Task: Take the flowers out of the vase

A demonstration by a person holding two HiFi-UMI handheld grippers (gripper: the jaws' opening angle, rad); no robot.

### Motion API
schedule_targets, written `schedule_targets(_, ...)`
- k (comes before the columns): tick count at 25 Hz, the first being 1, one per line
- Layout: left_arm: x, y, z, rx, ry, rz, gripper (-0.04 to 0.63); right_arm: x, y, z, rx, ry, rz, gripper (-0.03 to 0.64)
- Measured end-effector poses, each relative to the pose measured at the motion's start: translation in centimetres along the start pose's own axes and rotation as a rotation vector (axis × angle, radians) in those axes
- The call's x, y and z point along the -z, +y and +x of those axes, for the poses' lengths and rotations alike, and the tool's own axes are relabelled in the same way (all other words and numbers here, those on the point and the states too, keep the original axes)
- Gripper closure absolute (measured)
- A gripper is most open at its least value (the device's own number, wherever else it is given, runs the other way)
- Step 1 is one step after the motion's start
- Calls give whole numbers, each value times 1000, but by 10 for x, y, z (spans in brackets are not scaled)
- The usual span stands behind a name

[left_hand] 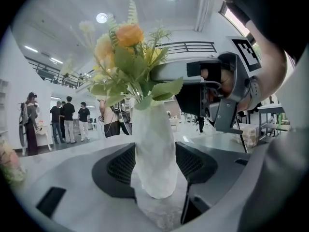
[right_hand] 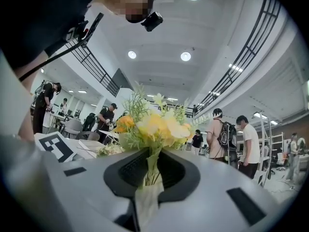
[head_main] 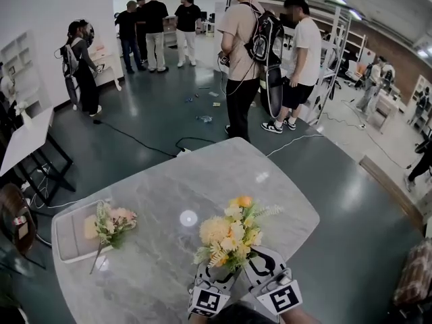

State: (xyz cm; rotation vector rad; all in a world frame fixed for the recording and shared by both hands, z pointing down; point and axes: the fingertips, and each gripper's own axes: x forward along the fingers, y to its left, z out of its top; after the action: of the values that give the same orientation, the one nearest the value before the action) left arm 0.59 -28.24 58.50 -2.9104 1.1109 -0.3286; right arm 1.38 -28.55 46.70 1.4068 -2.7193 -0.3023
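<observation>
Setting: open-plan laboratory hall.
Evidence: standing people (head_main: 156, 25), one with a backpack (head_main: 265, 39); cable (head_main: 135, 139) across the floor; shelving (head_main: 337, 49); mezzanine railing (left_hand: 188, 46); ceiling lights (right_hand: 186, 56).

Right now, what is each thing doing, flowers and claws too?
White textured vase: upright on grey marble table, flowers inside.
Yellow and orange flower bunch: in the vase, stems pinched.
Pink flower bunch: lying partly on grey tray.
Left claw: shut on vase.
Right claw: shut on stems.

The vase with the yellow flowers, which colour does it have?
White, plain, with no pattern. The left gripper view shows the vase best.
</observation>
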Motion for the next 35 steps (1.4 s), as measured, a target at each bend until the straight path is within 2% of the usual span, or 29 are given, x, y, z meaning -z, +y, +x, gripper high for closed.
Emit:
schedule_targets(2,-2,2,1,-4,-5,-5,327,0,2,1,-13,0,-11,546)
schedule_targets(5,-3,2,1,-1,-9,-8,330,11,8,1,-29,57,-43,391)
schedule_targets(6,-3,2,0,0,-8,-6,331,16,10,2,-37,82,-69,368)
schedule_targets(8,-2,2,0,2,-6,-1,333,23,12,6,-44,123,-124,336)
schedule_targets(12,0,2,1,-5,-9,-9,334,22,12,18,-30,152,-181,314)
schedule_targets(21,0,3,2,-4,10,40,357,16,12,27,-30,139,-268,326)
schedule_targets(28,0,-2,4,16,18,87,362,15,14,21,-33,85,-222,491)
schedule_targets(35,-4,-7,6,18,20,83,362,5,3,11,-16,35,-128,535)
